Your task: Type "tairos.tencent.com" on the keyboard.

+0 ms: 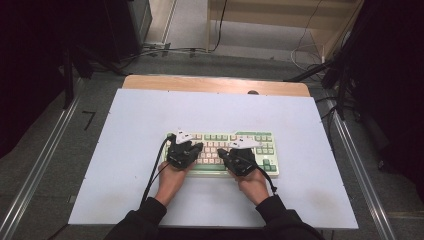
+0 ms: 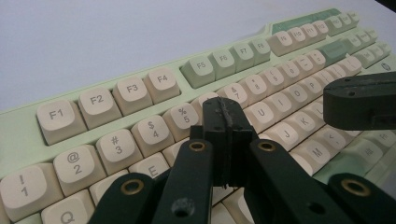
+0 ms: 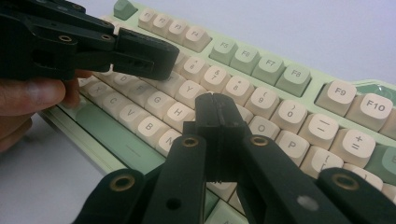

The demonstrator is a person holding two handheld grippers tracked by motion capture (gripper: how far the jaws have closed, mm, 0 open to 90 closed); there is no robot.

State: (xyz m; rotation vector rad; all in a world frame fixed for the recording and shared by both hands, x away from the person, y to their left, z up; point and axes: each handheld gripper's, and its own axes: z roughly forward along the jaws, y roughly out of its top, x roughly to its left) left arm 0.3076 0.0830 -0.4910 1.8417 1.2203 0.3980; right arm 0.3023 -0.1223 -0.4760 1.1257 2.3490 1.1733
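A: What surrounds the work surface?

B: A white board [image 1: 135, 150] lies on a wooden table [image 1: 210, 83], over grey floor [image 1: 45, 150]. 2 metal rails [image 1: 35, 170] run near to far, 1 each side.

A: And farther off?

B: Pale wooden furniture [image 1: 280, 15] with cables [image 1: 305, 47] trailing below; dark equipment [image 1: 127, 25] stands far left.
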